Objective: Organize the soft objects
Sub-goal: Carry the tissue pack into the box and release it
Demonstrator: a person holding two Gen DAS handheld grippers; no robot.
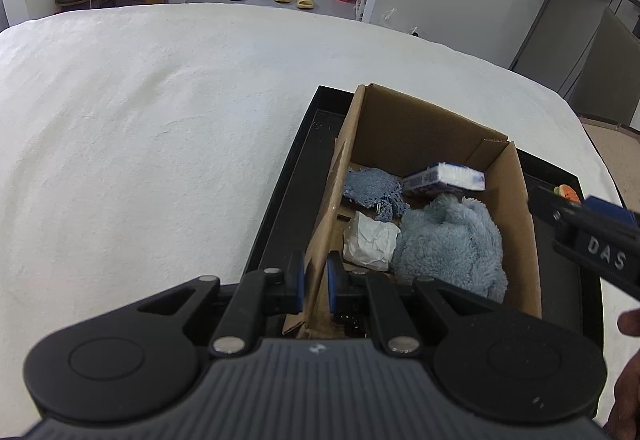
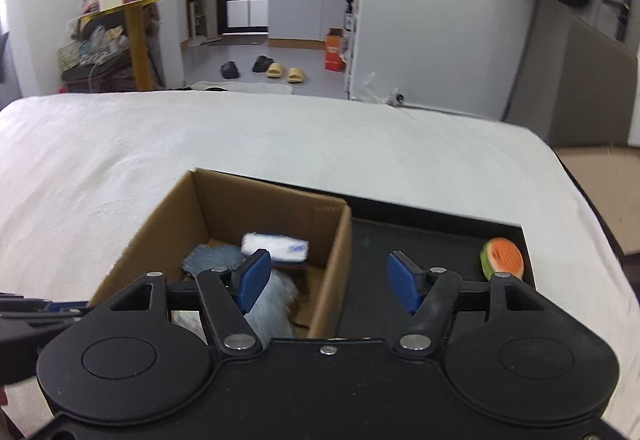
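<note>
left wrist: one box (image 1: 420, 128), four soft items.

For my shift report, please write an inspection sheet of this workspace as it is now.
Surface: white cloth-covered bed bearing black tray.
Job's things: brown cardboard box holds fluffy blue cloth, blue knitted cloth, white tissue pack, crumpled white paper; watermelon-slice toy on the tray.
Clutter: nothing seen.
Grippers: left tool clamps the box wall; right tool open, empty.
Cables: nothing seen.
Surroundings: slippers, shelves.
</note>
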